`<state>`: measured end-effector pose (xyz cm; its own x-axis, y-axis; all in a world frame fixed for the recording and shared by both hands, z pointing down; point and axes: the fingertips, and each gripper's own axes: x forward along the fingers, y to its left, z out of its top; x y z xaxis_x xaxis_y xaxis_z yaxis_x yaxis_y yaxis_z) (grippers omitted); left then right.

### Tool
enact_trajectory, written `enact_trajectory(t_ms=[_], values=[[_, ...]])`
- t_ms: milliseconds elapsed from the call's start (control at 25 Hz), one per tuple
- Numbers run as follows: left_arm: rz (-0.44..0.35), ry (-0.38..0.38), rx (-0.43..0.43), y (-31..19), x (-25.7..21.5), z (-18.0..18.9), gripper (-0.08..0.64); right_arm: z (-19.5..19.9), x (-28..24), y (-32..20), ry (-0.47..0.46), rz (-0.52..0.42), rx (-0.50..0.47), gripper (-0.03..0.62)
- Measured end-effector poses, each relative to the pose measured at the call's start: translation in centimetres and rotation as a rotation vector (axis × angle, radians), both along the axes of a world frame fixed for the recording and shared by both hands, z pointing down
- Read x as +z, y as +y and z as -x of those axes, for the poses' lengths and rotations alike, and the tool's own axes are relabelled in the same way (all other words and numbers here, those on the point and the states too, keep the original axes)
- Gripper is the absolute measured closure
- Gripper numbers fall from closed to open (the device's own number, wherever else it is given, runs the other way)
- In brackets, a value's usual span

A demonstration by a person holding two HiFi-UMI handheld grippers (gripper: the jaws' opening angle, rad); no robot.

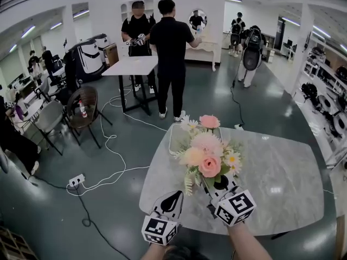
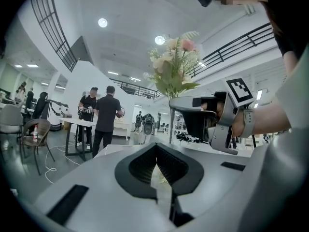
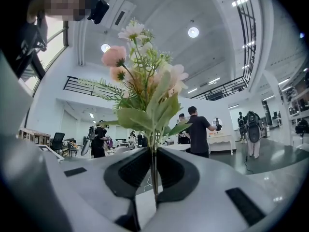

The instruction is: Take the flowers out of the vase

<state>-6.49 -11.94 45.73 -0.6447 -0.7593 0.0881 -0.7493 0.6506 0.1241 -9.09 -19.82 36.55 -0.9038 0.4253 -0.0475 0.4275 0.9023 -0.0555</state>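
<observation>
The flowers [image 1: 209, 155] are over the desk [image 1: 282, 183], stems between the jaws of the right gripper [image 1: 218, 188]. The left gripper [image 1: 173, 199] is just left of it. Two people [image 1: 170, 42] stand far behind.

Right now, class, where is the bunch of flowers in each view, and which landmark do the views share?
Head view: flowers lower centre, above the grey table.
Left gripper view: flowers upper centre.
Right gripper view: flowers centre, stems between the jaws.
Shared landmark: the standing person in black.
</observation>
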Motion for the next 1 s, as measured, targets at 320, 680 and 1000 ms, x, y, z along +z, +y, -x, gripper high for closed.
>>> enact_trajectory(t_ms=[320, 680, 1000], values=[[-0.003, -0.010, 0.056, 0.8, -1.7, 2.2, 0.546, 0.7, 0.3, 0.2, 0.012, -0.002, 0.034, 0.537], [0.007, -0.022, 0.137, 1.2, -2.1, 2.1, 0.546, 0.0, -0.1, 0.3, 0.018, -0.003, 0.090, 0.537], [-0.031, 0.005, 0.167, 2.0, -1.9, 1.0, 0.546, -1.9, 0.3, 1.1, 0.027, 0.001, 0.127, 0.537]])
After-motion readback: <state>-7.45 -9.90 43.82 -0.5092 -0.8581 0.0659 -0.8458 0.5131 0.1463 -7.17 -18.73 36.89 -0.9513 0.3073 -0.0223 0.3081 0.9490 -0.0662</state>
